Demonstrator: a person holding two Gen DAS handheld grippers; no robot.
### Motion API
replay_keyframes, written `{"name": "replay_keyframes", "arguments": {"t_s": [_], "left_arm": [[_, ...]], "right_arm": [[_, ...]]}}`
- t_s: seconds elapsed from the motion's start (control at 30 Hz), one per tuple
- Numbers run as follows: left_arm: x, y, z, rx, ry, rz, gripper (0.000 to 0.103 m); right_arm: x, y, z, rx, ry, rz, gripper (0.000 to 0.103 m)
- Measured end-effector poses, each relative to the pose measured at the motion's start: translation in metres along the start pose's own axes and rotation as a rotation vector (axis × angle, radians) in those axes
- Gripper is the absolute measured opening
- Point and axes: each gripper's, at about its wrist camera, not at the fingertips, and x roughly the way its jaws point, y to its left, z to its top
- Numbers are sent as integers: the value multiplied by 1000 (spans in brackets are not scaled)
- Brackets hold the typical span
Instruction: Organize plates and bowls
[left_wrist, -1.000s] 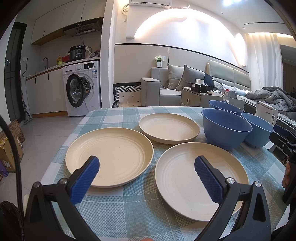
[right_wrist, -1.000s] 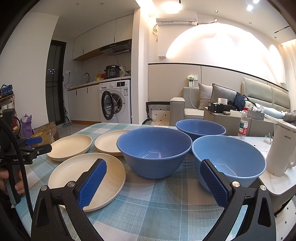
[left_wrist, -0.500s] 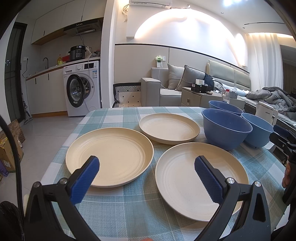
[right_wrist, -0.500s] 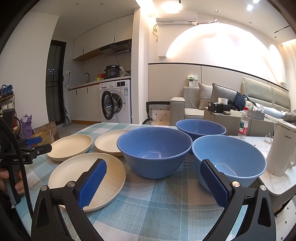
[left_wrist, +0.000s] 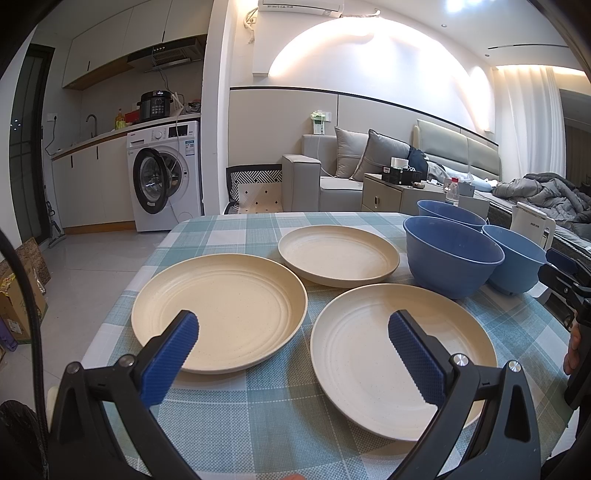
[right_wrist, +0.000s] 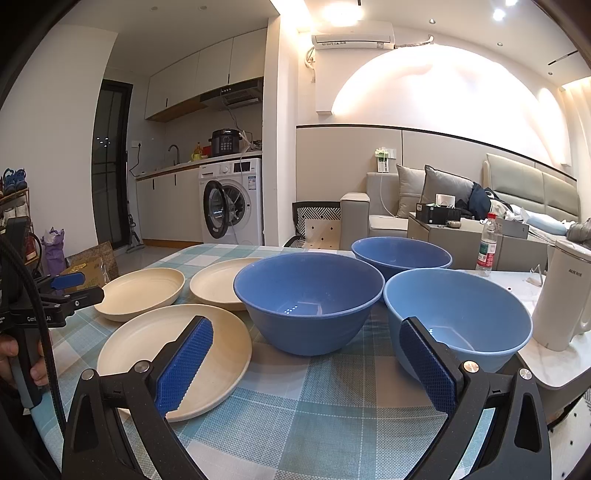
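Left wrist view: left gripper (left_wrist: 293, 345) at bottom centre, blue-padded fingers (left_wrist: 170, 352) spread wide, nothing between them. It hangs above the near edge of the checked tablecloth (left_wrist: 258, 413).

Three cream plates lie flat on the cloth, each separate, none stacked. Left plate (left_wrist: 219, 312) sits centre-left of the frame; near-right plate (left_wrist: 402, 360) lower right, partly behind the right finger; far plate (left_wrist: 339, 255) above centre. Rims of neighbours lie close (whether they touch is unclear).

Three blue bowls stand upright in the right part of the frame: front bowl (left_wrist: 453, 256), back bowl (left_wrist: 450, 215) behind it, lighter bowl (left_wrist: 514, 258) at the far right. The right gripper's tip shows at the right edge.

Right wrist view: right gripper (right_wrist: 306, 356) at bottom centre, jaws wide apart and empty, aimed at the gap between the front bowl (right_wrist: 309, 301) and the lighter bowl (right_wrist: 458, 319). Back bowl (right_wrist: 401, 254) lies above centre. Plates fill the left half; the nearest (right_wrist: 173, 349) sits behind the left finger.

A white kettle (right_wrist: 565, 295) stands at the right edge. A washing machine (right_wrist: 231, 201) stands in the background, door open.
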Motion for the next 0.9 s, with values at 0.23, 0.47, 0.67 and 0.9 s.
{"name": "replay_keyframes", "arguments": {"t_s": [0.23,0.47,0.67,0.9], "left_arm": [[0,0,0,-2,1,0,103],[3,7,-3,-6,4,-1,103],[1,6,-3,-5,-1,3,103],[0,4,-3,-6,-1,4,103]], "right_arm": [[0,0,0,1,0,-1,103],[1,0,-1,0,1,0,103],[-2,1,3,-2,7,3,103],[-2,0,3,-1,7,2,103]]}}
